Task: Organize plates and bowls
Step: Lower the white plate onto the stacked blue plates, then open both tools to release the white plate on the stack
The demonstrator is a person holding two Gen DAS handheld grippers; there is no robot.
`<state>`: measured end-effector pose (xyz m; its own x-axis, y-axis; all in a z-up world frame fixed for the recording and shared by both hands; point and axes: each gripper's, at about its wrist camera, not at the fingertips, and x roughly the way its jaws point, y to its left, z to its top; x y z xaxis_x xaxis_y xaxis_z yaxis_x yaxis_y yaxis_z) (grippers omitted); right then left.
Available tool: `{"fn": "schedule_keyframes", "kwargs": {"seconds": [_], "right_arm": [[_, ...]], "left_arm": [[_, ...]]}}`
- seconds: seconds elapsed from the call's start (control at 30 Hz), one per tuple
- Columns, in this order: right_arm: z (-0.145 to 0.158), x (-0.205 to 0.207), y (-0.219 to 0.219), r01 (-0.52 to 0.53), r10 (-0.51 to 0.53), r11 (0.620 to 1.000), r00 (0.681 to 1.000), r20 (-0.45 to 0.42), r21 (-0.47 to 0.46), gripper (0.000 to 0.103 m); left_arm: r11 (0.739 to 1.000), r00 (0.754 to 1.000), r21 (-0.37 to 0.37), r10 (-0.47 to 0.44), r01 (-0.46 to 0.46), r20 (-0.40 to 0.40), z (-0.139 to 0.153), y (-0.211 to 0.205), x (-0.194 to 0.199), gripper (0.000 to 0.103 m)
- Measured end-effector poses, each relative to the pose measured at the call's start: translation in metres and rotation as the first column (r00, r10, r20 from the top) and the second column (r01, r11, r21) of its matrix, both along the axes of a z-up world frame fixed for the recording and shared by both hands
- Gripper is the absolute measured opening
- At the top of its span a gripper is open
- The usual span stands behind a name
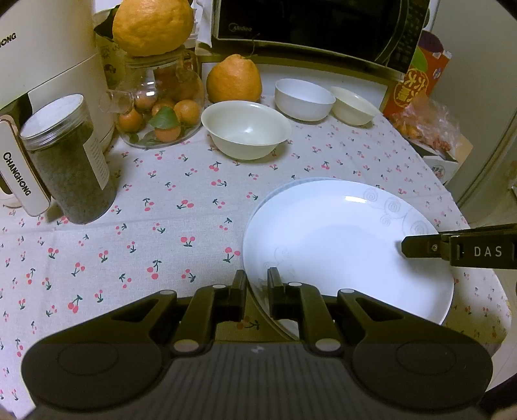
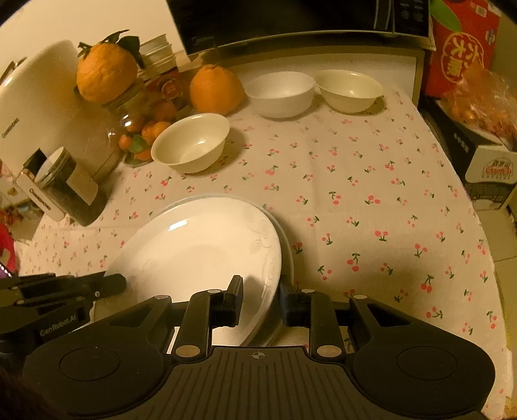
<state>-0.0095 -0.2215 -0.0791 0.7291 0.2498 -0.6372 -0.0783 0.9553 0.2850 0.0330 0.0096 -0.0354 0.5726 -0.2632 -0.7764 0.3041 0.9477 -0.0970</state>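
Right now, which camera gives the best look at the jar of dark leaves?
The left wrist view: the jar stands near, sharp, its clear lid, dark contents and label plain. The right wrist view shows it smaller, dimmer, near the picture's left edge.

Home kitchen: microwave at back of a cherry-print tablecloth, oranges, fruit jar and white bowls in front of it

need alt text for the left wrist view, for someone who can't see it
The left gripper is shut on the near rim of a white round plate stacked on another, on a cherry-print tablecloth, while the right gripper reaches in over the plate's far side. Behind stand three white bowls.
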Motion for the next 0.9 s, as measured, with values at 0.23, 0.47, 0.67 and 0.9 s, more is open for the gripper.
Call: {"fn": "schedule_keyframes", "kwargs": {"seconds": [0.23, 0.47, 0.67, 0.9], "right_arm": [[0.002, 0.000, 0.002, -0.010, 0.011, 0.998, 1.000, 0.006, -0.054, 0.025], [0.002, 0.000, 0.004, -0.026, 0.027, 0.995, 1.000, 0.002, -0.093, 0.025], [0.001, 0.004, -0.002, -0.045, 0.044, 0.999, 0.998, -0.038, -0.029, 0.050], [0.004, 0.007, -0.007, -0.032, 0.032, 0.999, 0.999, -0.029, -0.011, 0.075]], "left_arm": [[1.000, 1.000, 0.027, -0.013, 0.012, 0.013, 0.000, -0.003, -0.001, 0.012], [1.000, 1.000, 0.021, -0.014, 0.014, 0.008, -0.001, -0.002, -0.001, 0.012], [1.000, 1.000, -0.013, -0.016, 0.016, -0.014, -0.001, -0.003, 0.002, 0.027], [0.999, 1.000, -0.038, 0.008, -0.009, -0.021, 0.002, -0.001, 0.006, 0.068]]}}
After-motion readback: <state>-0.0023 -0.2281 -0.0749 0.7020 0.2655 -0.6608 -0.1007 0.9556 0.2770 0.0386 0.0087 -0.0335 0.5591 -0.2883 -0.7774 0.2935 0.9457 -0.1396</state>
